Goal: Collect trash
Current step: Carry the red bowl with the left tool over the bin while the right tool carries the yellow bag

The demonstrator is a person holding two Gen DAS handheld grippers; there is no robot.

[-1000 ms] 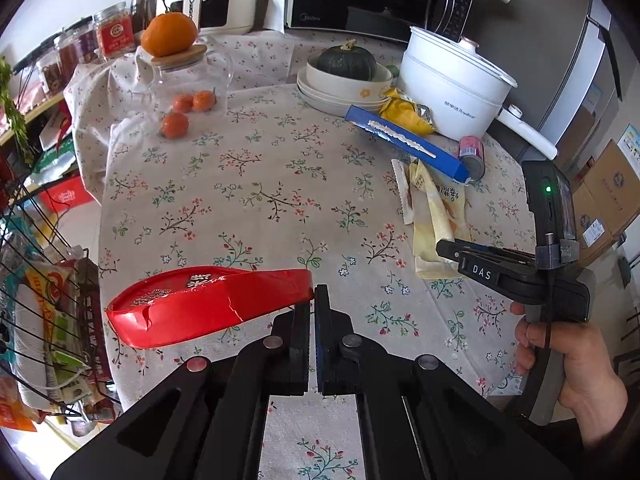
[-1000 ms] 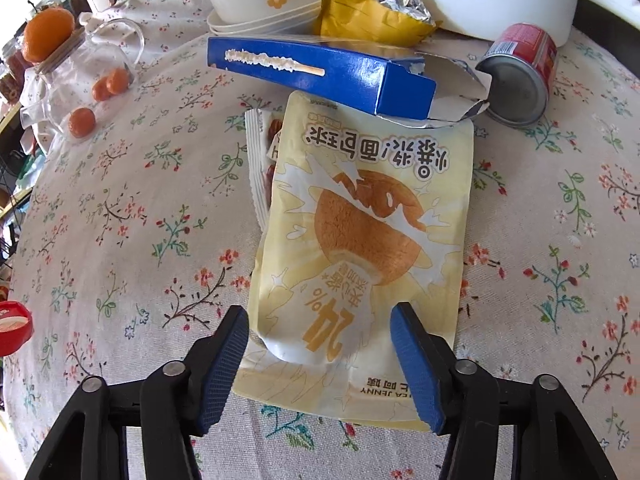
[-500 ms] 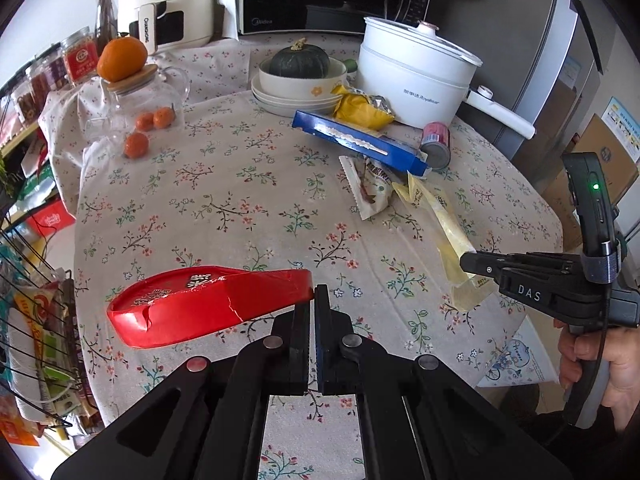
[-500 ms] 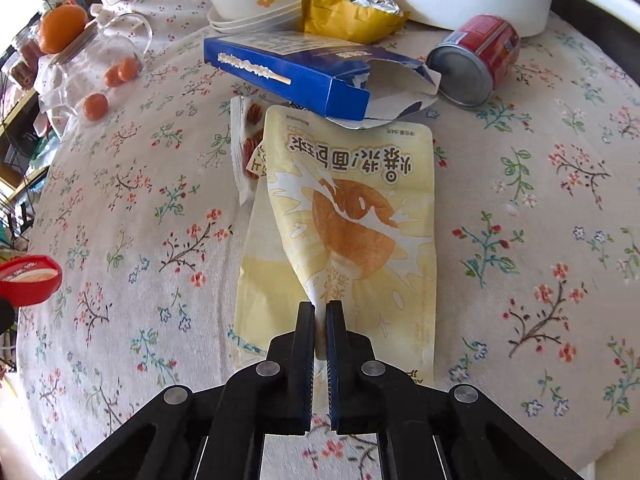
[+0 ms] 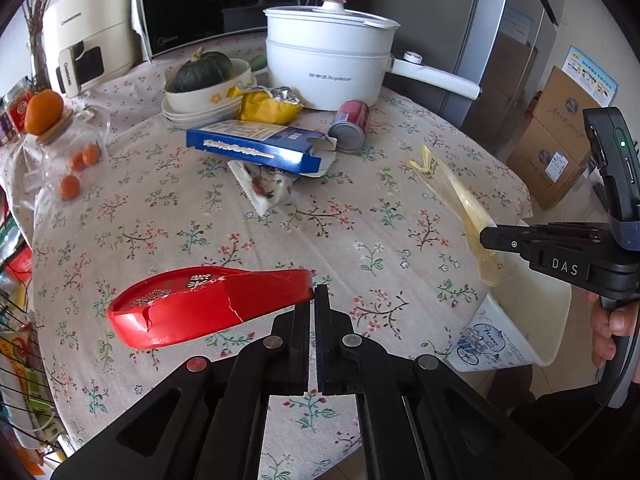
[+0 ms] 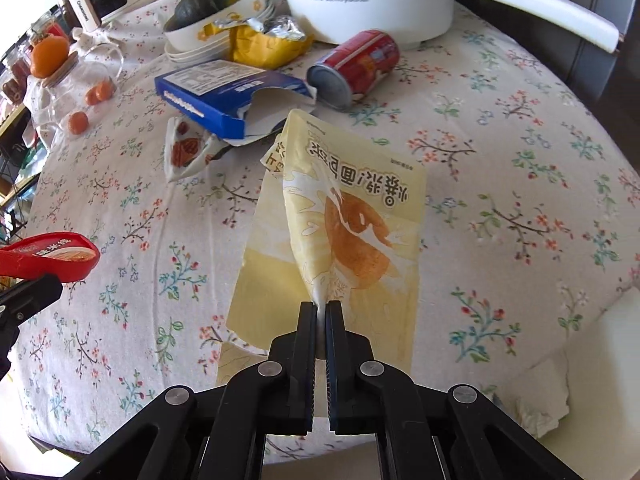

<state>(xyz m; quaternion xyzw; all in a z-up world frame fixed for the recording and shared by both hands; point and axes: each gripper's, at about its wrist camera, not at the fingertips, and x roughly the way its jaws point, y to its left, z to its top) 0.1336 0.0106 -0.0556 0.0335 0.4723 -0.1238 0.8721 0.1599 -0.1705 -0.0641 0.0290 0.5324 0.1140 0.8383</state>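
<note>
Light, floppy trash in both grips.
Your right gripper (image 6: 319,312) pinches the yellow bag (image 6: 348,216) near its bottom edge; your left gripper (image 5: 312,300) pinches the crushed red cup's (image 5: 200,304) rim, so handle gently.

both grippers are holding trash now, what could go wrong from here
The right gripper pinches only a narrow fold of the yellow bread bag, so the slick film might slip out on the way to the white bin. The left gripper holds the red wrapper by one end, and its cracked edge could tear. The red can lies on its side and could roll if bumped.
</note>
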